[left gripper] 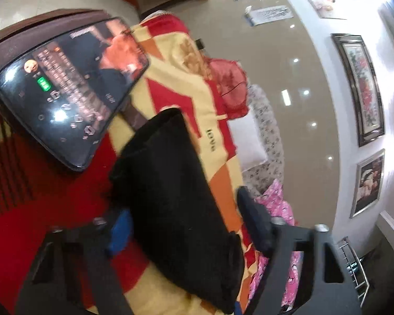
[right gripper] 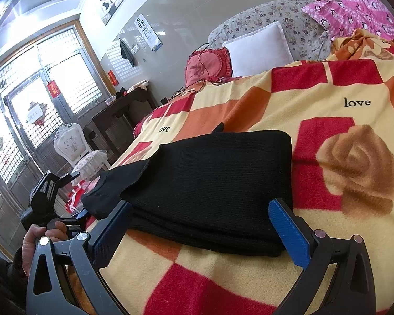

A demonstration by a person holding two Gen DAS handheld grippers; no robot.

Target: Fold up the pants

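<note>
Black pants (right gripper: 212,178) lie folded in a thick stack on a red, orange and yellow blanket (right gripper: 328,99) spread over a bed. My right gripper (right gripper: 201,206) is open wide, and its blue pads (right gripper: 289,233) flank the stack's near edge. In the left wrist view the pants (left gripper: 176,183) run away from the camera between the fingers of my left gripper (left gripper: 182,210). That gripper is open, and a strip of blanket shows beside its right finger (left gripper: 254,223). From the right wrist view, the left gripper (right gripper: 77,195) sits at the pants' left end, held by a hand (right gripper: 36,236).
A phone (left gripper: 65,86) with a lit screen looms close at the upper left. Pillows (right gripper: 260,47) and pink patterned cloth (right gripper: 354,10) lie at the bed's head. A white chair (right gripper: 73,144) and a dark desk (right gripper: 118,113) stand on the floor beyond the bed's left edge.
</note>
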